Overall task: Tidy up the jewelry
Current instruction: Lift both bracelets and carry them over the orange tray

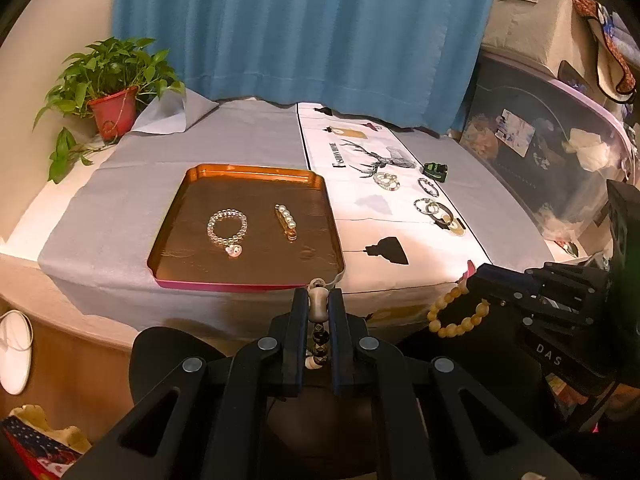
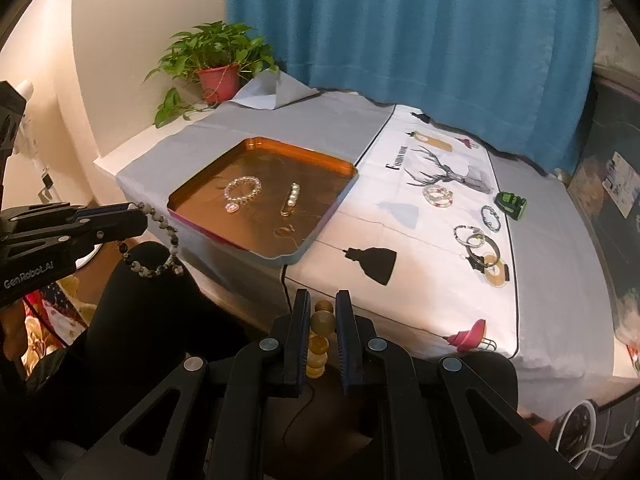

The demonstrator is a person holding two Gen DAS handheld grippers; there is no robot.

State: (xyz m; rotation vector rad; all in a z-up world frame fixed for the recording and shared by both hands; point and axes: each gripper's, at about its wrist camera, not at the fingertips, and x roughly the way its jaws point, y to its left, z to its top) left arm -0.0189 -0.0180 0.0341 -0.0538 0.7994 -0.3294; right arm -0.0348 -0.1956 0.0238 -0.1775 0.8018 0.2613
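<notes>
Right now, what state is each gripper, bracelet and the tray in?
Left gripper: shut on grey speckled bead bracelet.
Right gripper: shut on amber bead bracelet.
Orange tray: holds clear bead bracelet and pearl hair clip.

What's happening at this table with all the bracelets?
A person holds two grippers, sorting jewelry. The left gripper is clamped on a grey-and-black beaded bracelet, the right gripper on an amber beaded bracelet, both short of the table's near edge. The orange tray already holds a clear bead bracelet and a pearl clip; more pieces wait on the cloth.
</notes>
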